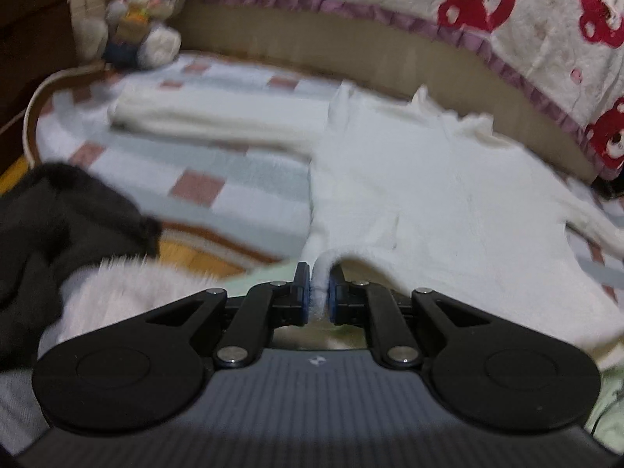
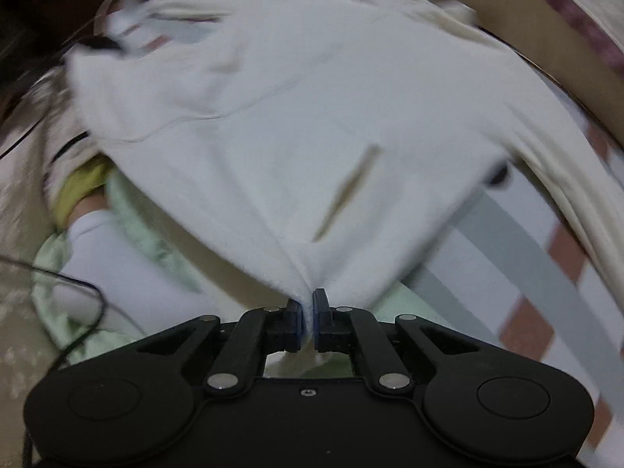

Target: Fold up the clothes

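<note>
Pinching the blurred white sweater (image 1: 429, 195) hem — left tool (image 1: 319, 292), right tool (image 2: 308, 318) both clamped.

White sweater (image 1: 429, 195) spread flat, hem lifted.

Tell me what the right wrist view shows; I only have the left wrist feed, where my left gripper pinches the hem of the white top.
Observer: The right gripper is also shut on the white top, pinching a bunched bit of its near edge.
Operator: Anything on the fabric that I can't see?
Observer: Yes, a slanted slit, like a pocket opening, sits just above that grip.
Operator: What lies under the garment on that side?
Observer: A pale green cloth shows below the lifted edge, with a black cable crossing it.
</note>
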`<state>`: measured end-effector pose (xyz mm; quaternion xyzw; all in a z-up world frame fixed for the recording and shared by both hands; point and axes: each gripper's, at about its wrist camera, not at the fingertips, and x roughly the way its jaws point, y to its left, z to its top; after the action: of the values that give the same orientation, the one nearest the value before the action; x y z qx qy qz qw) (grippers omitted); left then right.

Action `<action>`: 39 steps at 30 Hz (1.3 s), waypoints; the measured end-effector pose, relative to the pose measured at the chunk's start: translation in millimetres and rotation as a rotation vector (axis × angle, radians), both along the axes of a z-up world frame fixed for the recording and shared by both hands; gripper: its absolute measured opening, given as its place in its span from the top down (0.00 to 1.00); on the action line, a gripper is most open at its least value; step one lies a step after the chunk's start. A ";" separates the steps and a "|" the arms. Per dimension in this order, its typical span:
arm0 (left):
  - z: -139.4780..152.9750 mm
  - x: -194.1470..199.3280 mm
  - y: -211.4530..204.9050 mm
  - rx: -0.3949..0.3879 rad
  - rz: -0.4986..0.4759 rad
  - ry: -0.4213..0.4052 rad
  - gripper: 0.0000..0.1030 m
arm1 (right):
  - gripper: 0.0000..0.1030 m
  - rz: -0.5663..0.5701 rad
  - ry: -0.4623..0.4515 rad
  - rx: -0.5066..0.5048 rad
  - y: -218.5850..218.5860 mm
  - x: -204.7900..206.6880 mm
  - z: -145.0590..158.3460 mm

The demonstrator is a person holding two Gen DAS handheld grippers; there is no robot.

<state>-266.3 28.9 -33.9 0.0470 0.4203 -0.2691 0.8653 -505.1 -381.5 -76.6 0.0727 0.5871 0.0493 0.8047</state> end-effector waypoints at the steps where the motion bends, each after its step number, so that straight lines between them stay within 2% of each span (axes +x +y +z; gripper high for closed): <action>1: 0.0 -1.9 2.2 0.005 0.002 0.006 0.86 | 0.94 0.008 0.014 0.027 -2.0 -0.9 -3.3; 2: 1.3 -4.0 3.2 0.012 0.002 0.001 0.86 | 0.94 0.035 0.036 0.044 -1.1 0.9 -10.7; 4: 11.8 -6.4 5.2 0.012 0.007 -0.016 0.85 | 0.84 0.071 0.033 0.024 2.0 5.6 -16.7; 5: 20.2 -7.2 6.7 0.001 0.008 -0.036 0.85 | 0.84 0.082 0.022 0.039 2.6 7.7 -15.1; 6: 29.3 -7.3 8.1 -0.013 0.010 -0.060 0.84 | 0.82 0.090 0.004 0.066 1.4 10.0 -11.1; 7: 38.0 -6.7 9.0 -0.027 0.010 -0.082 0.82 | 0.73 0.094 -0.024 0.110 -2.1 12.6 -4.2; 9: 50.5 -3.2 9.0 -0.053 0.011 -0.112 0.68 | 0.61 0.090 -0.089 0.186 -13.9 16.9 8.6; 10: 53.3 0.6 7.2 -0.062 0.010 -0.120 0.66 | 0.58 0.081 -0.124 0.220 -19.4 19.0 16.6; 12: 53.3 10.5 -0.7 -0.058 -0.003 -0.120 0.66 | 0.58 0.048 -0.185 0.249 -30.9 24.2 33.4; 13: 52.3 14.6 -5.2 -0.059 -0.013 -0.122 0.66 | 0.58 0.016 -0.205 0.220 -34.5 29.0 43.5; 15: 50.7 22.6 -15.7 -0.071 -0.038 -0.120 0.59 | 0.58 -0.047 -0.247 0.160 -41.8 38.6 63.5; 18: 50.0 38.5 -37.4 -0.086 -0.074 -0.106 0.57 | 0.58 -0.130 -0.307 0.064 -53.5 55.5 94.1; 21: 50.6 54.5 -63.9 -0.054 -0.104 -0.136 0.50 | 0.58 -0.111 -0.349 -0.091 -59.4 94.7 126.6; 24: 49.4 79.6 -88.3 -0.019 -0.108 -0.155 0.48 | 0.58 -0.069 -0.350 -0.253 -60.0 140.6 151.3; 27: 43.2 109.0 -108.4 -0.012 -0.096 -0.170 0.43 | 0.58 -0.019 -0.300 -0.321 -71.4 185.6 163.7; 29: 31.6 133.6 -121.6 -0.013 -0.091 -0.166 0.43 | 0.58 -0.001 -0.273 -0.334 -83.1 218.1 161.3; 32: 11.9 169.9 -145.5 -0.031 -0.104 -0.186 0.43 | 0.60 0.010 -0.221 -0.318 -97.6 268.1 130.9; 35: -10.3 208.6 -173.8 -0.023 -0.116 -0.212 0.43 | 0.74 -0.012 -0.206 -0.284 -121.4 320.3 80.6; 39: -39.0 266.9 -196.6 -0.049 -0.095 -0.197 0.43 | 0.73 -0.162 -0.325 -0.196 -158.3 356.3 25.8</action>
<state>0.6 -167.7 -72.9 0.0721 0.3241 -0.3140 0.8895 -148.8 -539.7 -50.7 0.0319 0.4438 -0.0619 0.8934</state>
